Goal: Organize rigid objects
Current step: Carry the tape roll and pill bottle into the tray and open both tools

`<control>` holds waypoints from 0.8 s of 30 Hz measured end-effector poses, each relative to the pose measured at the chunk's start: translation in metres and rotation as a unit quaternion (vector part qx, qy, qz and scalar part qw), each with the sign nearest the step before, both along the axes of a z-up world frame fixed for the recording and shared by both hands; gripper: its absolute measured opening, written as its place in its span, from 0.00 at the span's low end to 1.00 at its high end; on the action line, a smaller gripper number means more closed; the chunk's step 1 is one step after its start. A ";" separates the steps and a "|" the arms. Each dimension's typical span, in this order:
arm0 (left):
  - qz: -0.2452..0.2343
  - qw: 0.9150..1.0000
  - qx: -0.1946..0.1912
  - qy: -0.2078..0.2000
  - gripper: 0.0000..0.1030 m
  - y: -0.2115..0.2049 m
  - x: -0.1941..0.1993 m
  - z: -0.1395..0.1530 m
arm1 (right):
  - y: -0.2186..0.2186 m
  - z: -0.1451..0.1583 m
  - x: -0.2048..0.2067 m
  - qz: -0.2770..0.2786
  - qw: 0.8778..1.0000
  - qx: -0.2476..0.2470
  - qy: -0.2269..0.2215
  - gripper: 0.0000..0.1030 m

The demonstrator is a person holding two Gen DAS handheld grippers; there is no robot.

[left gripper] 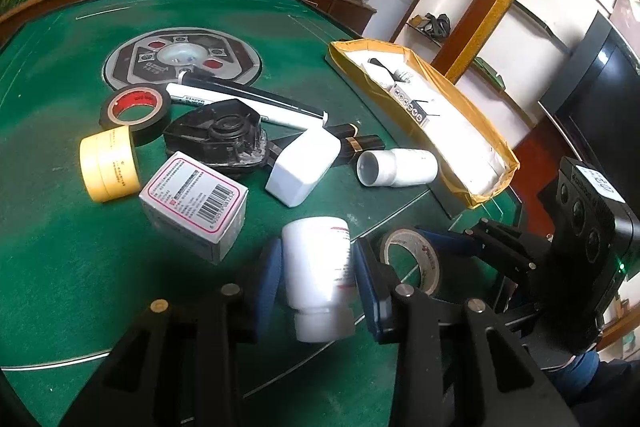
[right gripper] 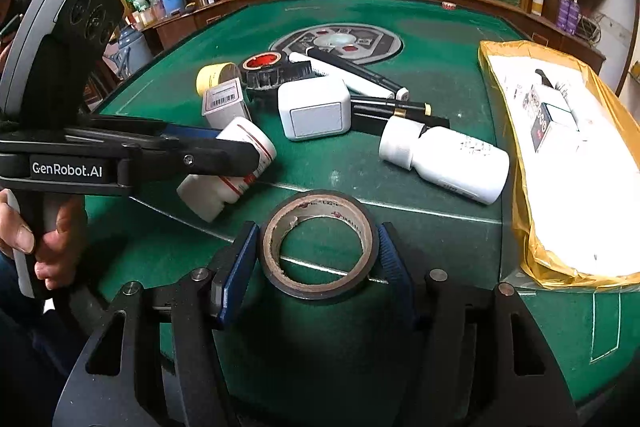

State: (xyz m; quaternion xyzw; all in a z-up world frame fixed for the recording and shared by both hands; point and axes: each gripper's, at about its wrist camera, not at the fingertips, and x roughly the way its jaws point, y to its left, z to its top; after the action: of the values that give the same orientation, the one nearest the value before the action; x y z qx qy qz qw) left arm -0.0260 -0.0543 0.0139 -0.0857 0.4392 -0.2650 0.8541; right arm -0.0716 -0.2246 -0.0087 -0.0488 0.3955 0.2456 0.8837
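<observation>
Across the green table (right gripper: 400,171), most remains unsorted: your box (right gripper: 500,75) at two o'clock holds only a few small items (contents unclear). Your left gripper (left gripper: 316,275) is clamped on a white bottle (left gripper: 318,271); your right gripper (right gripper: 316,247) brackets the tape roll (right gripper: 320,243), jaws apart, barely touching.

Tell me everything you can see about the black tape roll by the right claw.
The black tape roll lies flat on the green table, hole up, showing a brown cardboard core with red print. It looks like glossy electrical tape, partly used. It sits between the right claw's blue pads, which flank its sides; whether they touch is unclear.
</observation>
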 end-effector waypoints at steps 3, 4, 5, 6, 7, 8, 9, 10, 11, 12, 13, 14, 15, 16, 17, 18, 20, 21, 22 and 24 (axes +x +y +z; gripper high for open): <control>-0.003 1.000 0.008 0.002 0.35 -0.002 0.000 -0.001 | -0.001 0.000 -0.002 -0.002 1.000 0.005 -0.002 0.58; -0.003 1.000 0.012 0.001 0.35 -0.003 -0.001 0.000 | -0.001 0.000 -0.003 0.000 1.000 0.008 -0.002 0.58; -0.005 1.000 0.015 0.003 0.35 -0.004 0.000 0.000 | -0.002 0.000 -0.004 0.003 1.000 0.011 -0.002 0.58; -0.008 1.000 0.020 0.011 0.35 -0.006 0.001 -0.001 | -0.001 0.000 -0.005 0.003 1.000 0.010 -0.003 0.58; -0.012 0.999 0.025 0.019 0.36 -0.008 0.002 -0.003 | 0.000 0.000 -0.005 0.004 1.000 0.009 -0.004 0.58; -0.016 0.999 0.032 0.025 0.36 -0.012 0.002 -0.005 | 0.000 0.000 -0.006 0.004 1.000 0.008 -0.004 0.58; -0.017 0.999 0.047 0.016 0.37 -0.016 0.000 -0.004 | -0.001 0.000 -0.006 0.001 1.000 0.008 -0.004 0.58; -0.017 0.998 0.058 0.012 0.37 -0.019 -0.001 -0.005 | -0.001 0.000 -0.006 -0.001 1.000 0.008 -0.003 0.58; -0.018 0.997 0.069 0.005 0.37 -0.022 -0.002 -0.005 | -0.003 0.000 -0.006 -0.004 1.000 0.011 -0.002 0.58; -0.019 0.997 0.078 -0.001 0.37 -0.025 -0.002 -0.005 | -0.004 0.000 -0.006 -0.004 1.000 0.014 -0.002 0.58; -0.021 0.996 0.084 -0.003 0.36 -0.026 -0.003 -0.005 | -0.006 0.000 -0.005 -0.005 1.000 0.016 -0.002 0.58; -0.022 0.996 0.087 -0.005 0.36 -0.027 -0.003 -0.005 | -0.006 0.000 -0.006 -0.004 1.000 0.018 -0.002 0.58; -0.023 0.996 0.089 -0.006 0.35 -0.027 -0.003 -0.005 | -0.007 0.000 -0.006 -0.004 1.000 0.021 -0.001 0.58; -0.024 0.996 0.086 -0.006 0.35 -0.026 -0.003 -0.005 | -0.007 0.000 -0.006 -0.004 1.000 0.022 -0.001 0.58; -0.024 0.996 0.082 -0.005 0.35 -0.025 -0.003 -0.005 | -0.007 0.000 -0.006 -0.005 1.000 0.023 -0.001 0.58; -0.022 0.997 0.077 -0.004 0.35 -0.024 -0.003 -0.005 | -0.007 0.000 -0.006 -0.005 1.000 0.023 -0.002 0.58; -0.020 0.998 0.060 0.000 0.35 -0.019 -0.003 -0.004 | -0.008 0.000 -0.007 -0.005 1.000 0.025 -0.002 0.58; -0.019 0.998 0.057 0.000 0.35 -0.019 -0.004 -0.003 | -0.009 0.000 -0.008 -0.006 1.000 0.028 -0.003 0.58; -0.016 0.999 0.052 -0.003 0.35 -0.018 -0.005 -0.001 | -0.011 0.000 -0.007 -0.008 0.999 0.033 -0.005 0.58; -0.017 0.999 0.036 0.001 0.35 -0.016 -0.005 0.002 | -0.014 0.002 -0.007 -0.011 0.999 0.043 -0.009 0.58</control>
State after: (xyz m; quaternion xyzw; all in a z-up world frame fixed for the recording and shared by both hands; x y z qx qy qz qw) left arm -0.0307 -0.0704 0.0155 -0.0471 0.4505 -0.2633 0.8517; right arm -0.0790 -0.2383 -0.0065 -0.0085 0.3770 0.2523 0.8911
